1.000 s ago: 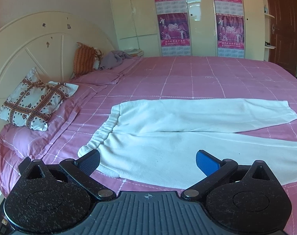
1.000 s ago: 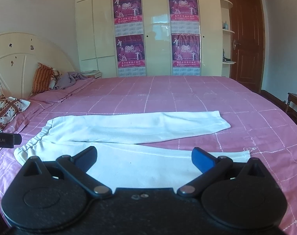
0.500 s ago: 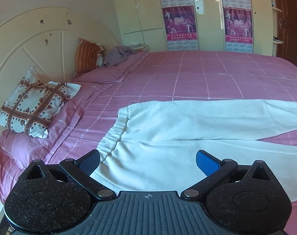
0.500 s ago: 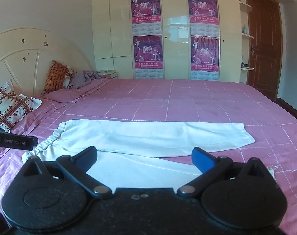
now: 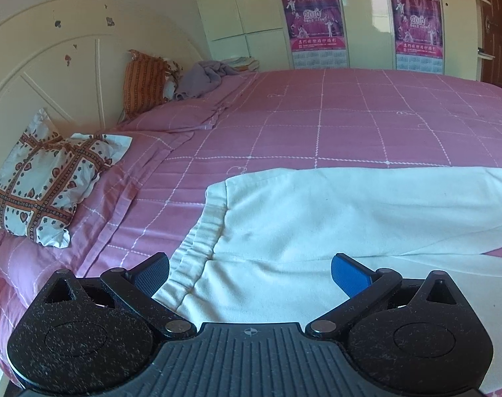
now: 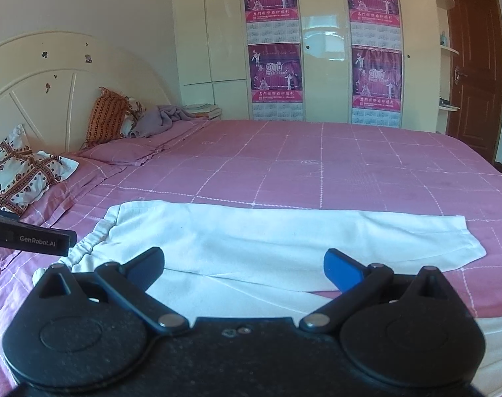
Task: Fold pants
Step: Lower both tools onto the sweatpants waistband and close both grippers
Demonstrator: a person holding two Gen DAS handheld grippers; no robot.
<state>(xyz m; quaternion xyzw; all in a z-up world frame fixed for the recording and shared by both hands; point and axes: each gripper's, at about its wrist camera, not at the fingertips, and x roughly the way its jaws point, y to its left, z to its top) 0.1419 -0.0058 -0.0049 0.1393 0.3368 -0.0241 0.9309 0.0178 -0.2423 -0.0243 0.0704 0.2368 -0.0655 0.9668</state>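
While both hand-held grippers gape empty, white pants lie crosswise, waistband left.

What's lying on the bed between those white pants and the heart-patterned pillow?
Nothing but bare pink bedspread. The left wrist view shows it stretching from the pants' waistband to the heart-patterned pillow, with no other object between.

"GenRobot.AI" on the left claw; seemingly "2010" on wardrobe posters.
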